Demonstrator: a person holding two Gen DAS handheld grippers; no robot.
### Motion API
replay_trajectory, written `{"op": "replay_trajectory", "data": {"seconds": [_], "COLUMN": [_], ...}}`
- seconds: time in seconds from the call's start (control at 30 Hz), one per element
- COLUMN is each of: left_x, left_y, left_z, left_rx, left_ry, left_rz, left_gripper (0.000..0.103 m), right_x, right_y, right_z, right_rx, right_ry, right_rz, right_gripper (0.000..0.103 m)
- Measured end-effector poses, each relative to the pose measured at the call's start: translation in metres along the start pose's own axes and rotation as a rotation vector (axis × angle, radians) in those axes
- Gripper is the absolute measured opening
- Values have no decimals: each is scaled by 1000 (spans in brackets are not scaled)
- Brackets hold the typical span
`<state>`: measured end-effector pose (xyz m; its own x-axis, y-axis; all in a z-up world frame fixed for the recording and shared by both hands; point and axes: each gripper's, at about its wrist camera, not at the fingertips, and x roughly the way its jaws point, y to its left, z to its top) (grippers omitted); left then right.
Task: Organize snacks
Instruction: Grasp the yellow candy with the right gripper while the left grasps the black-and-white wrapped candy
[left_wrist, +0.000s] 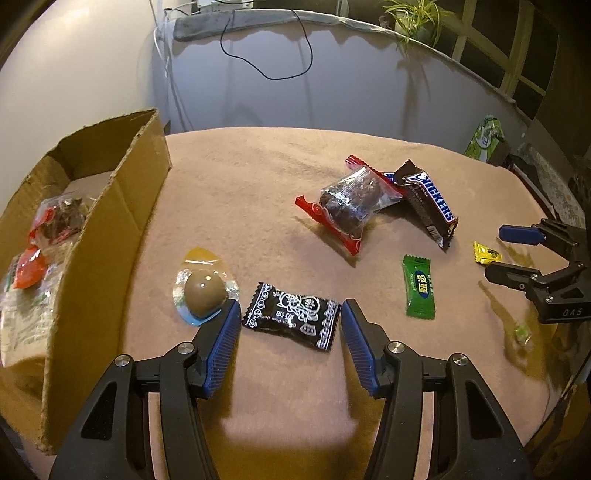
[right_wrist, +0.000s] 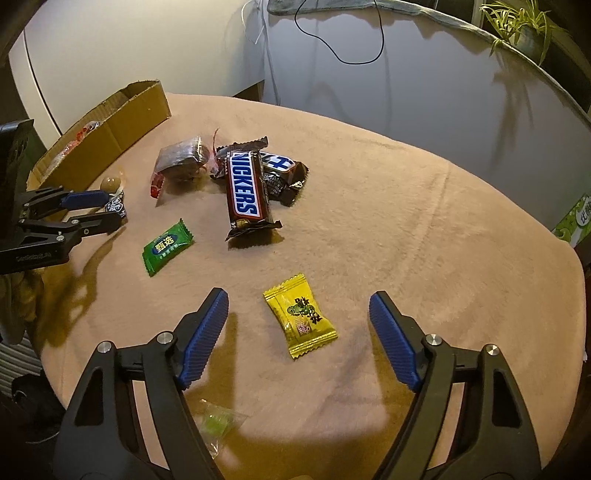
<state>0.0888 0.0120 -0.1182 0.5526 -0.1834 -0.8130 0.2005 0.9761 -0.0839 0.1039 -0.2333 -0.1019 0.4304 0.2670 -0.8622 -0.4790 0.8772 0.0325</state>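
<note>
Left gripper (left_wrist: 290, 314) is spread wide and straddles the black plum candy (left_wrist: 290, 318), one blue pad at each short end; neither pad clearly touches the wrapper. The candy lies flat on the tabletop (left_wrist: 258, 177), long axis running roughly 9 to 3 o'clock with the right end dipping slightly toward 4. Judged light, with a crinkly foil pillow wrapper and probably a firm lump inside; the crimped ends will fold under pressure, so the better hold is across the padded middle rather than on the serrated fins. The wrapper may skid on the pads if pinched only at its edge.

At 9 o'clock of the candy, just beside the left pad, sits a braised egg in a clear pouch (left_wrist: 202, 293); risk of nudging it on closing. The cardboard box (left_wrist: 122, 206), already holding some packets, stands further out at 9 to 10 o'clock.

Right gripper (right_wrist: 298, 325) is also spread, empty, with the yellow candy (right_wrist: 301, 315) lying between its pads, well clear of both. Its long axis points about 11 to 5 o'clock. Same handling expected: light, thin, slippery film.

Snickers bar (right_wrist: 243, 188) and green candy (right_wrist: 168, 247) remain loose at 11 to 12 o'clock of the right gripper.
</note>
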Motion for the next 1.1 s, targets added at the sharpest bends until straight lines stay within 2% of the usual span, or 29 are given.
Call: {"op": "replay_trajectory", "data": {"seconds": [0.43, 0.57, 0.77, 0.83, 0.93, 1.03, 1.1], "left_x": [5, 4, 3, 3, 2, 2, 2], "left_y": [-5, -10, -12, -11, -10, -9, -7], "left_z": [-1, -1, -1, -1, -1, -1, -1], "left_rx": [64, 84, 90, 85, 79, 66, 58], "left_ry": [-2, -3, -8, -10, -13, -16, -16], "left_rz": [18, 8, 5, 4, 5, 14, 6], "left_gripper": [54, 43, 34, 32, 27, 13, 12], "right_x": [10, 11, 9, 9, 8, 7, 6], "right_y": [-2, -1, -2, -2, -2, -3, -4], "right_z": [1, 2, 1, 2, 1, 0, 0], "right_rx": [-10, -17, -20, -21, -20, -18, -11], "right_ry": [16, 20, 25, 26, 27, 25, 19], "right_rz": [12, 12, 9, 10, 13, 18, 19], "right_gripper": [73, 65, 49, 38, 28, 27, 26]}}
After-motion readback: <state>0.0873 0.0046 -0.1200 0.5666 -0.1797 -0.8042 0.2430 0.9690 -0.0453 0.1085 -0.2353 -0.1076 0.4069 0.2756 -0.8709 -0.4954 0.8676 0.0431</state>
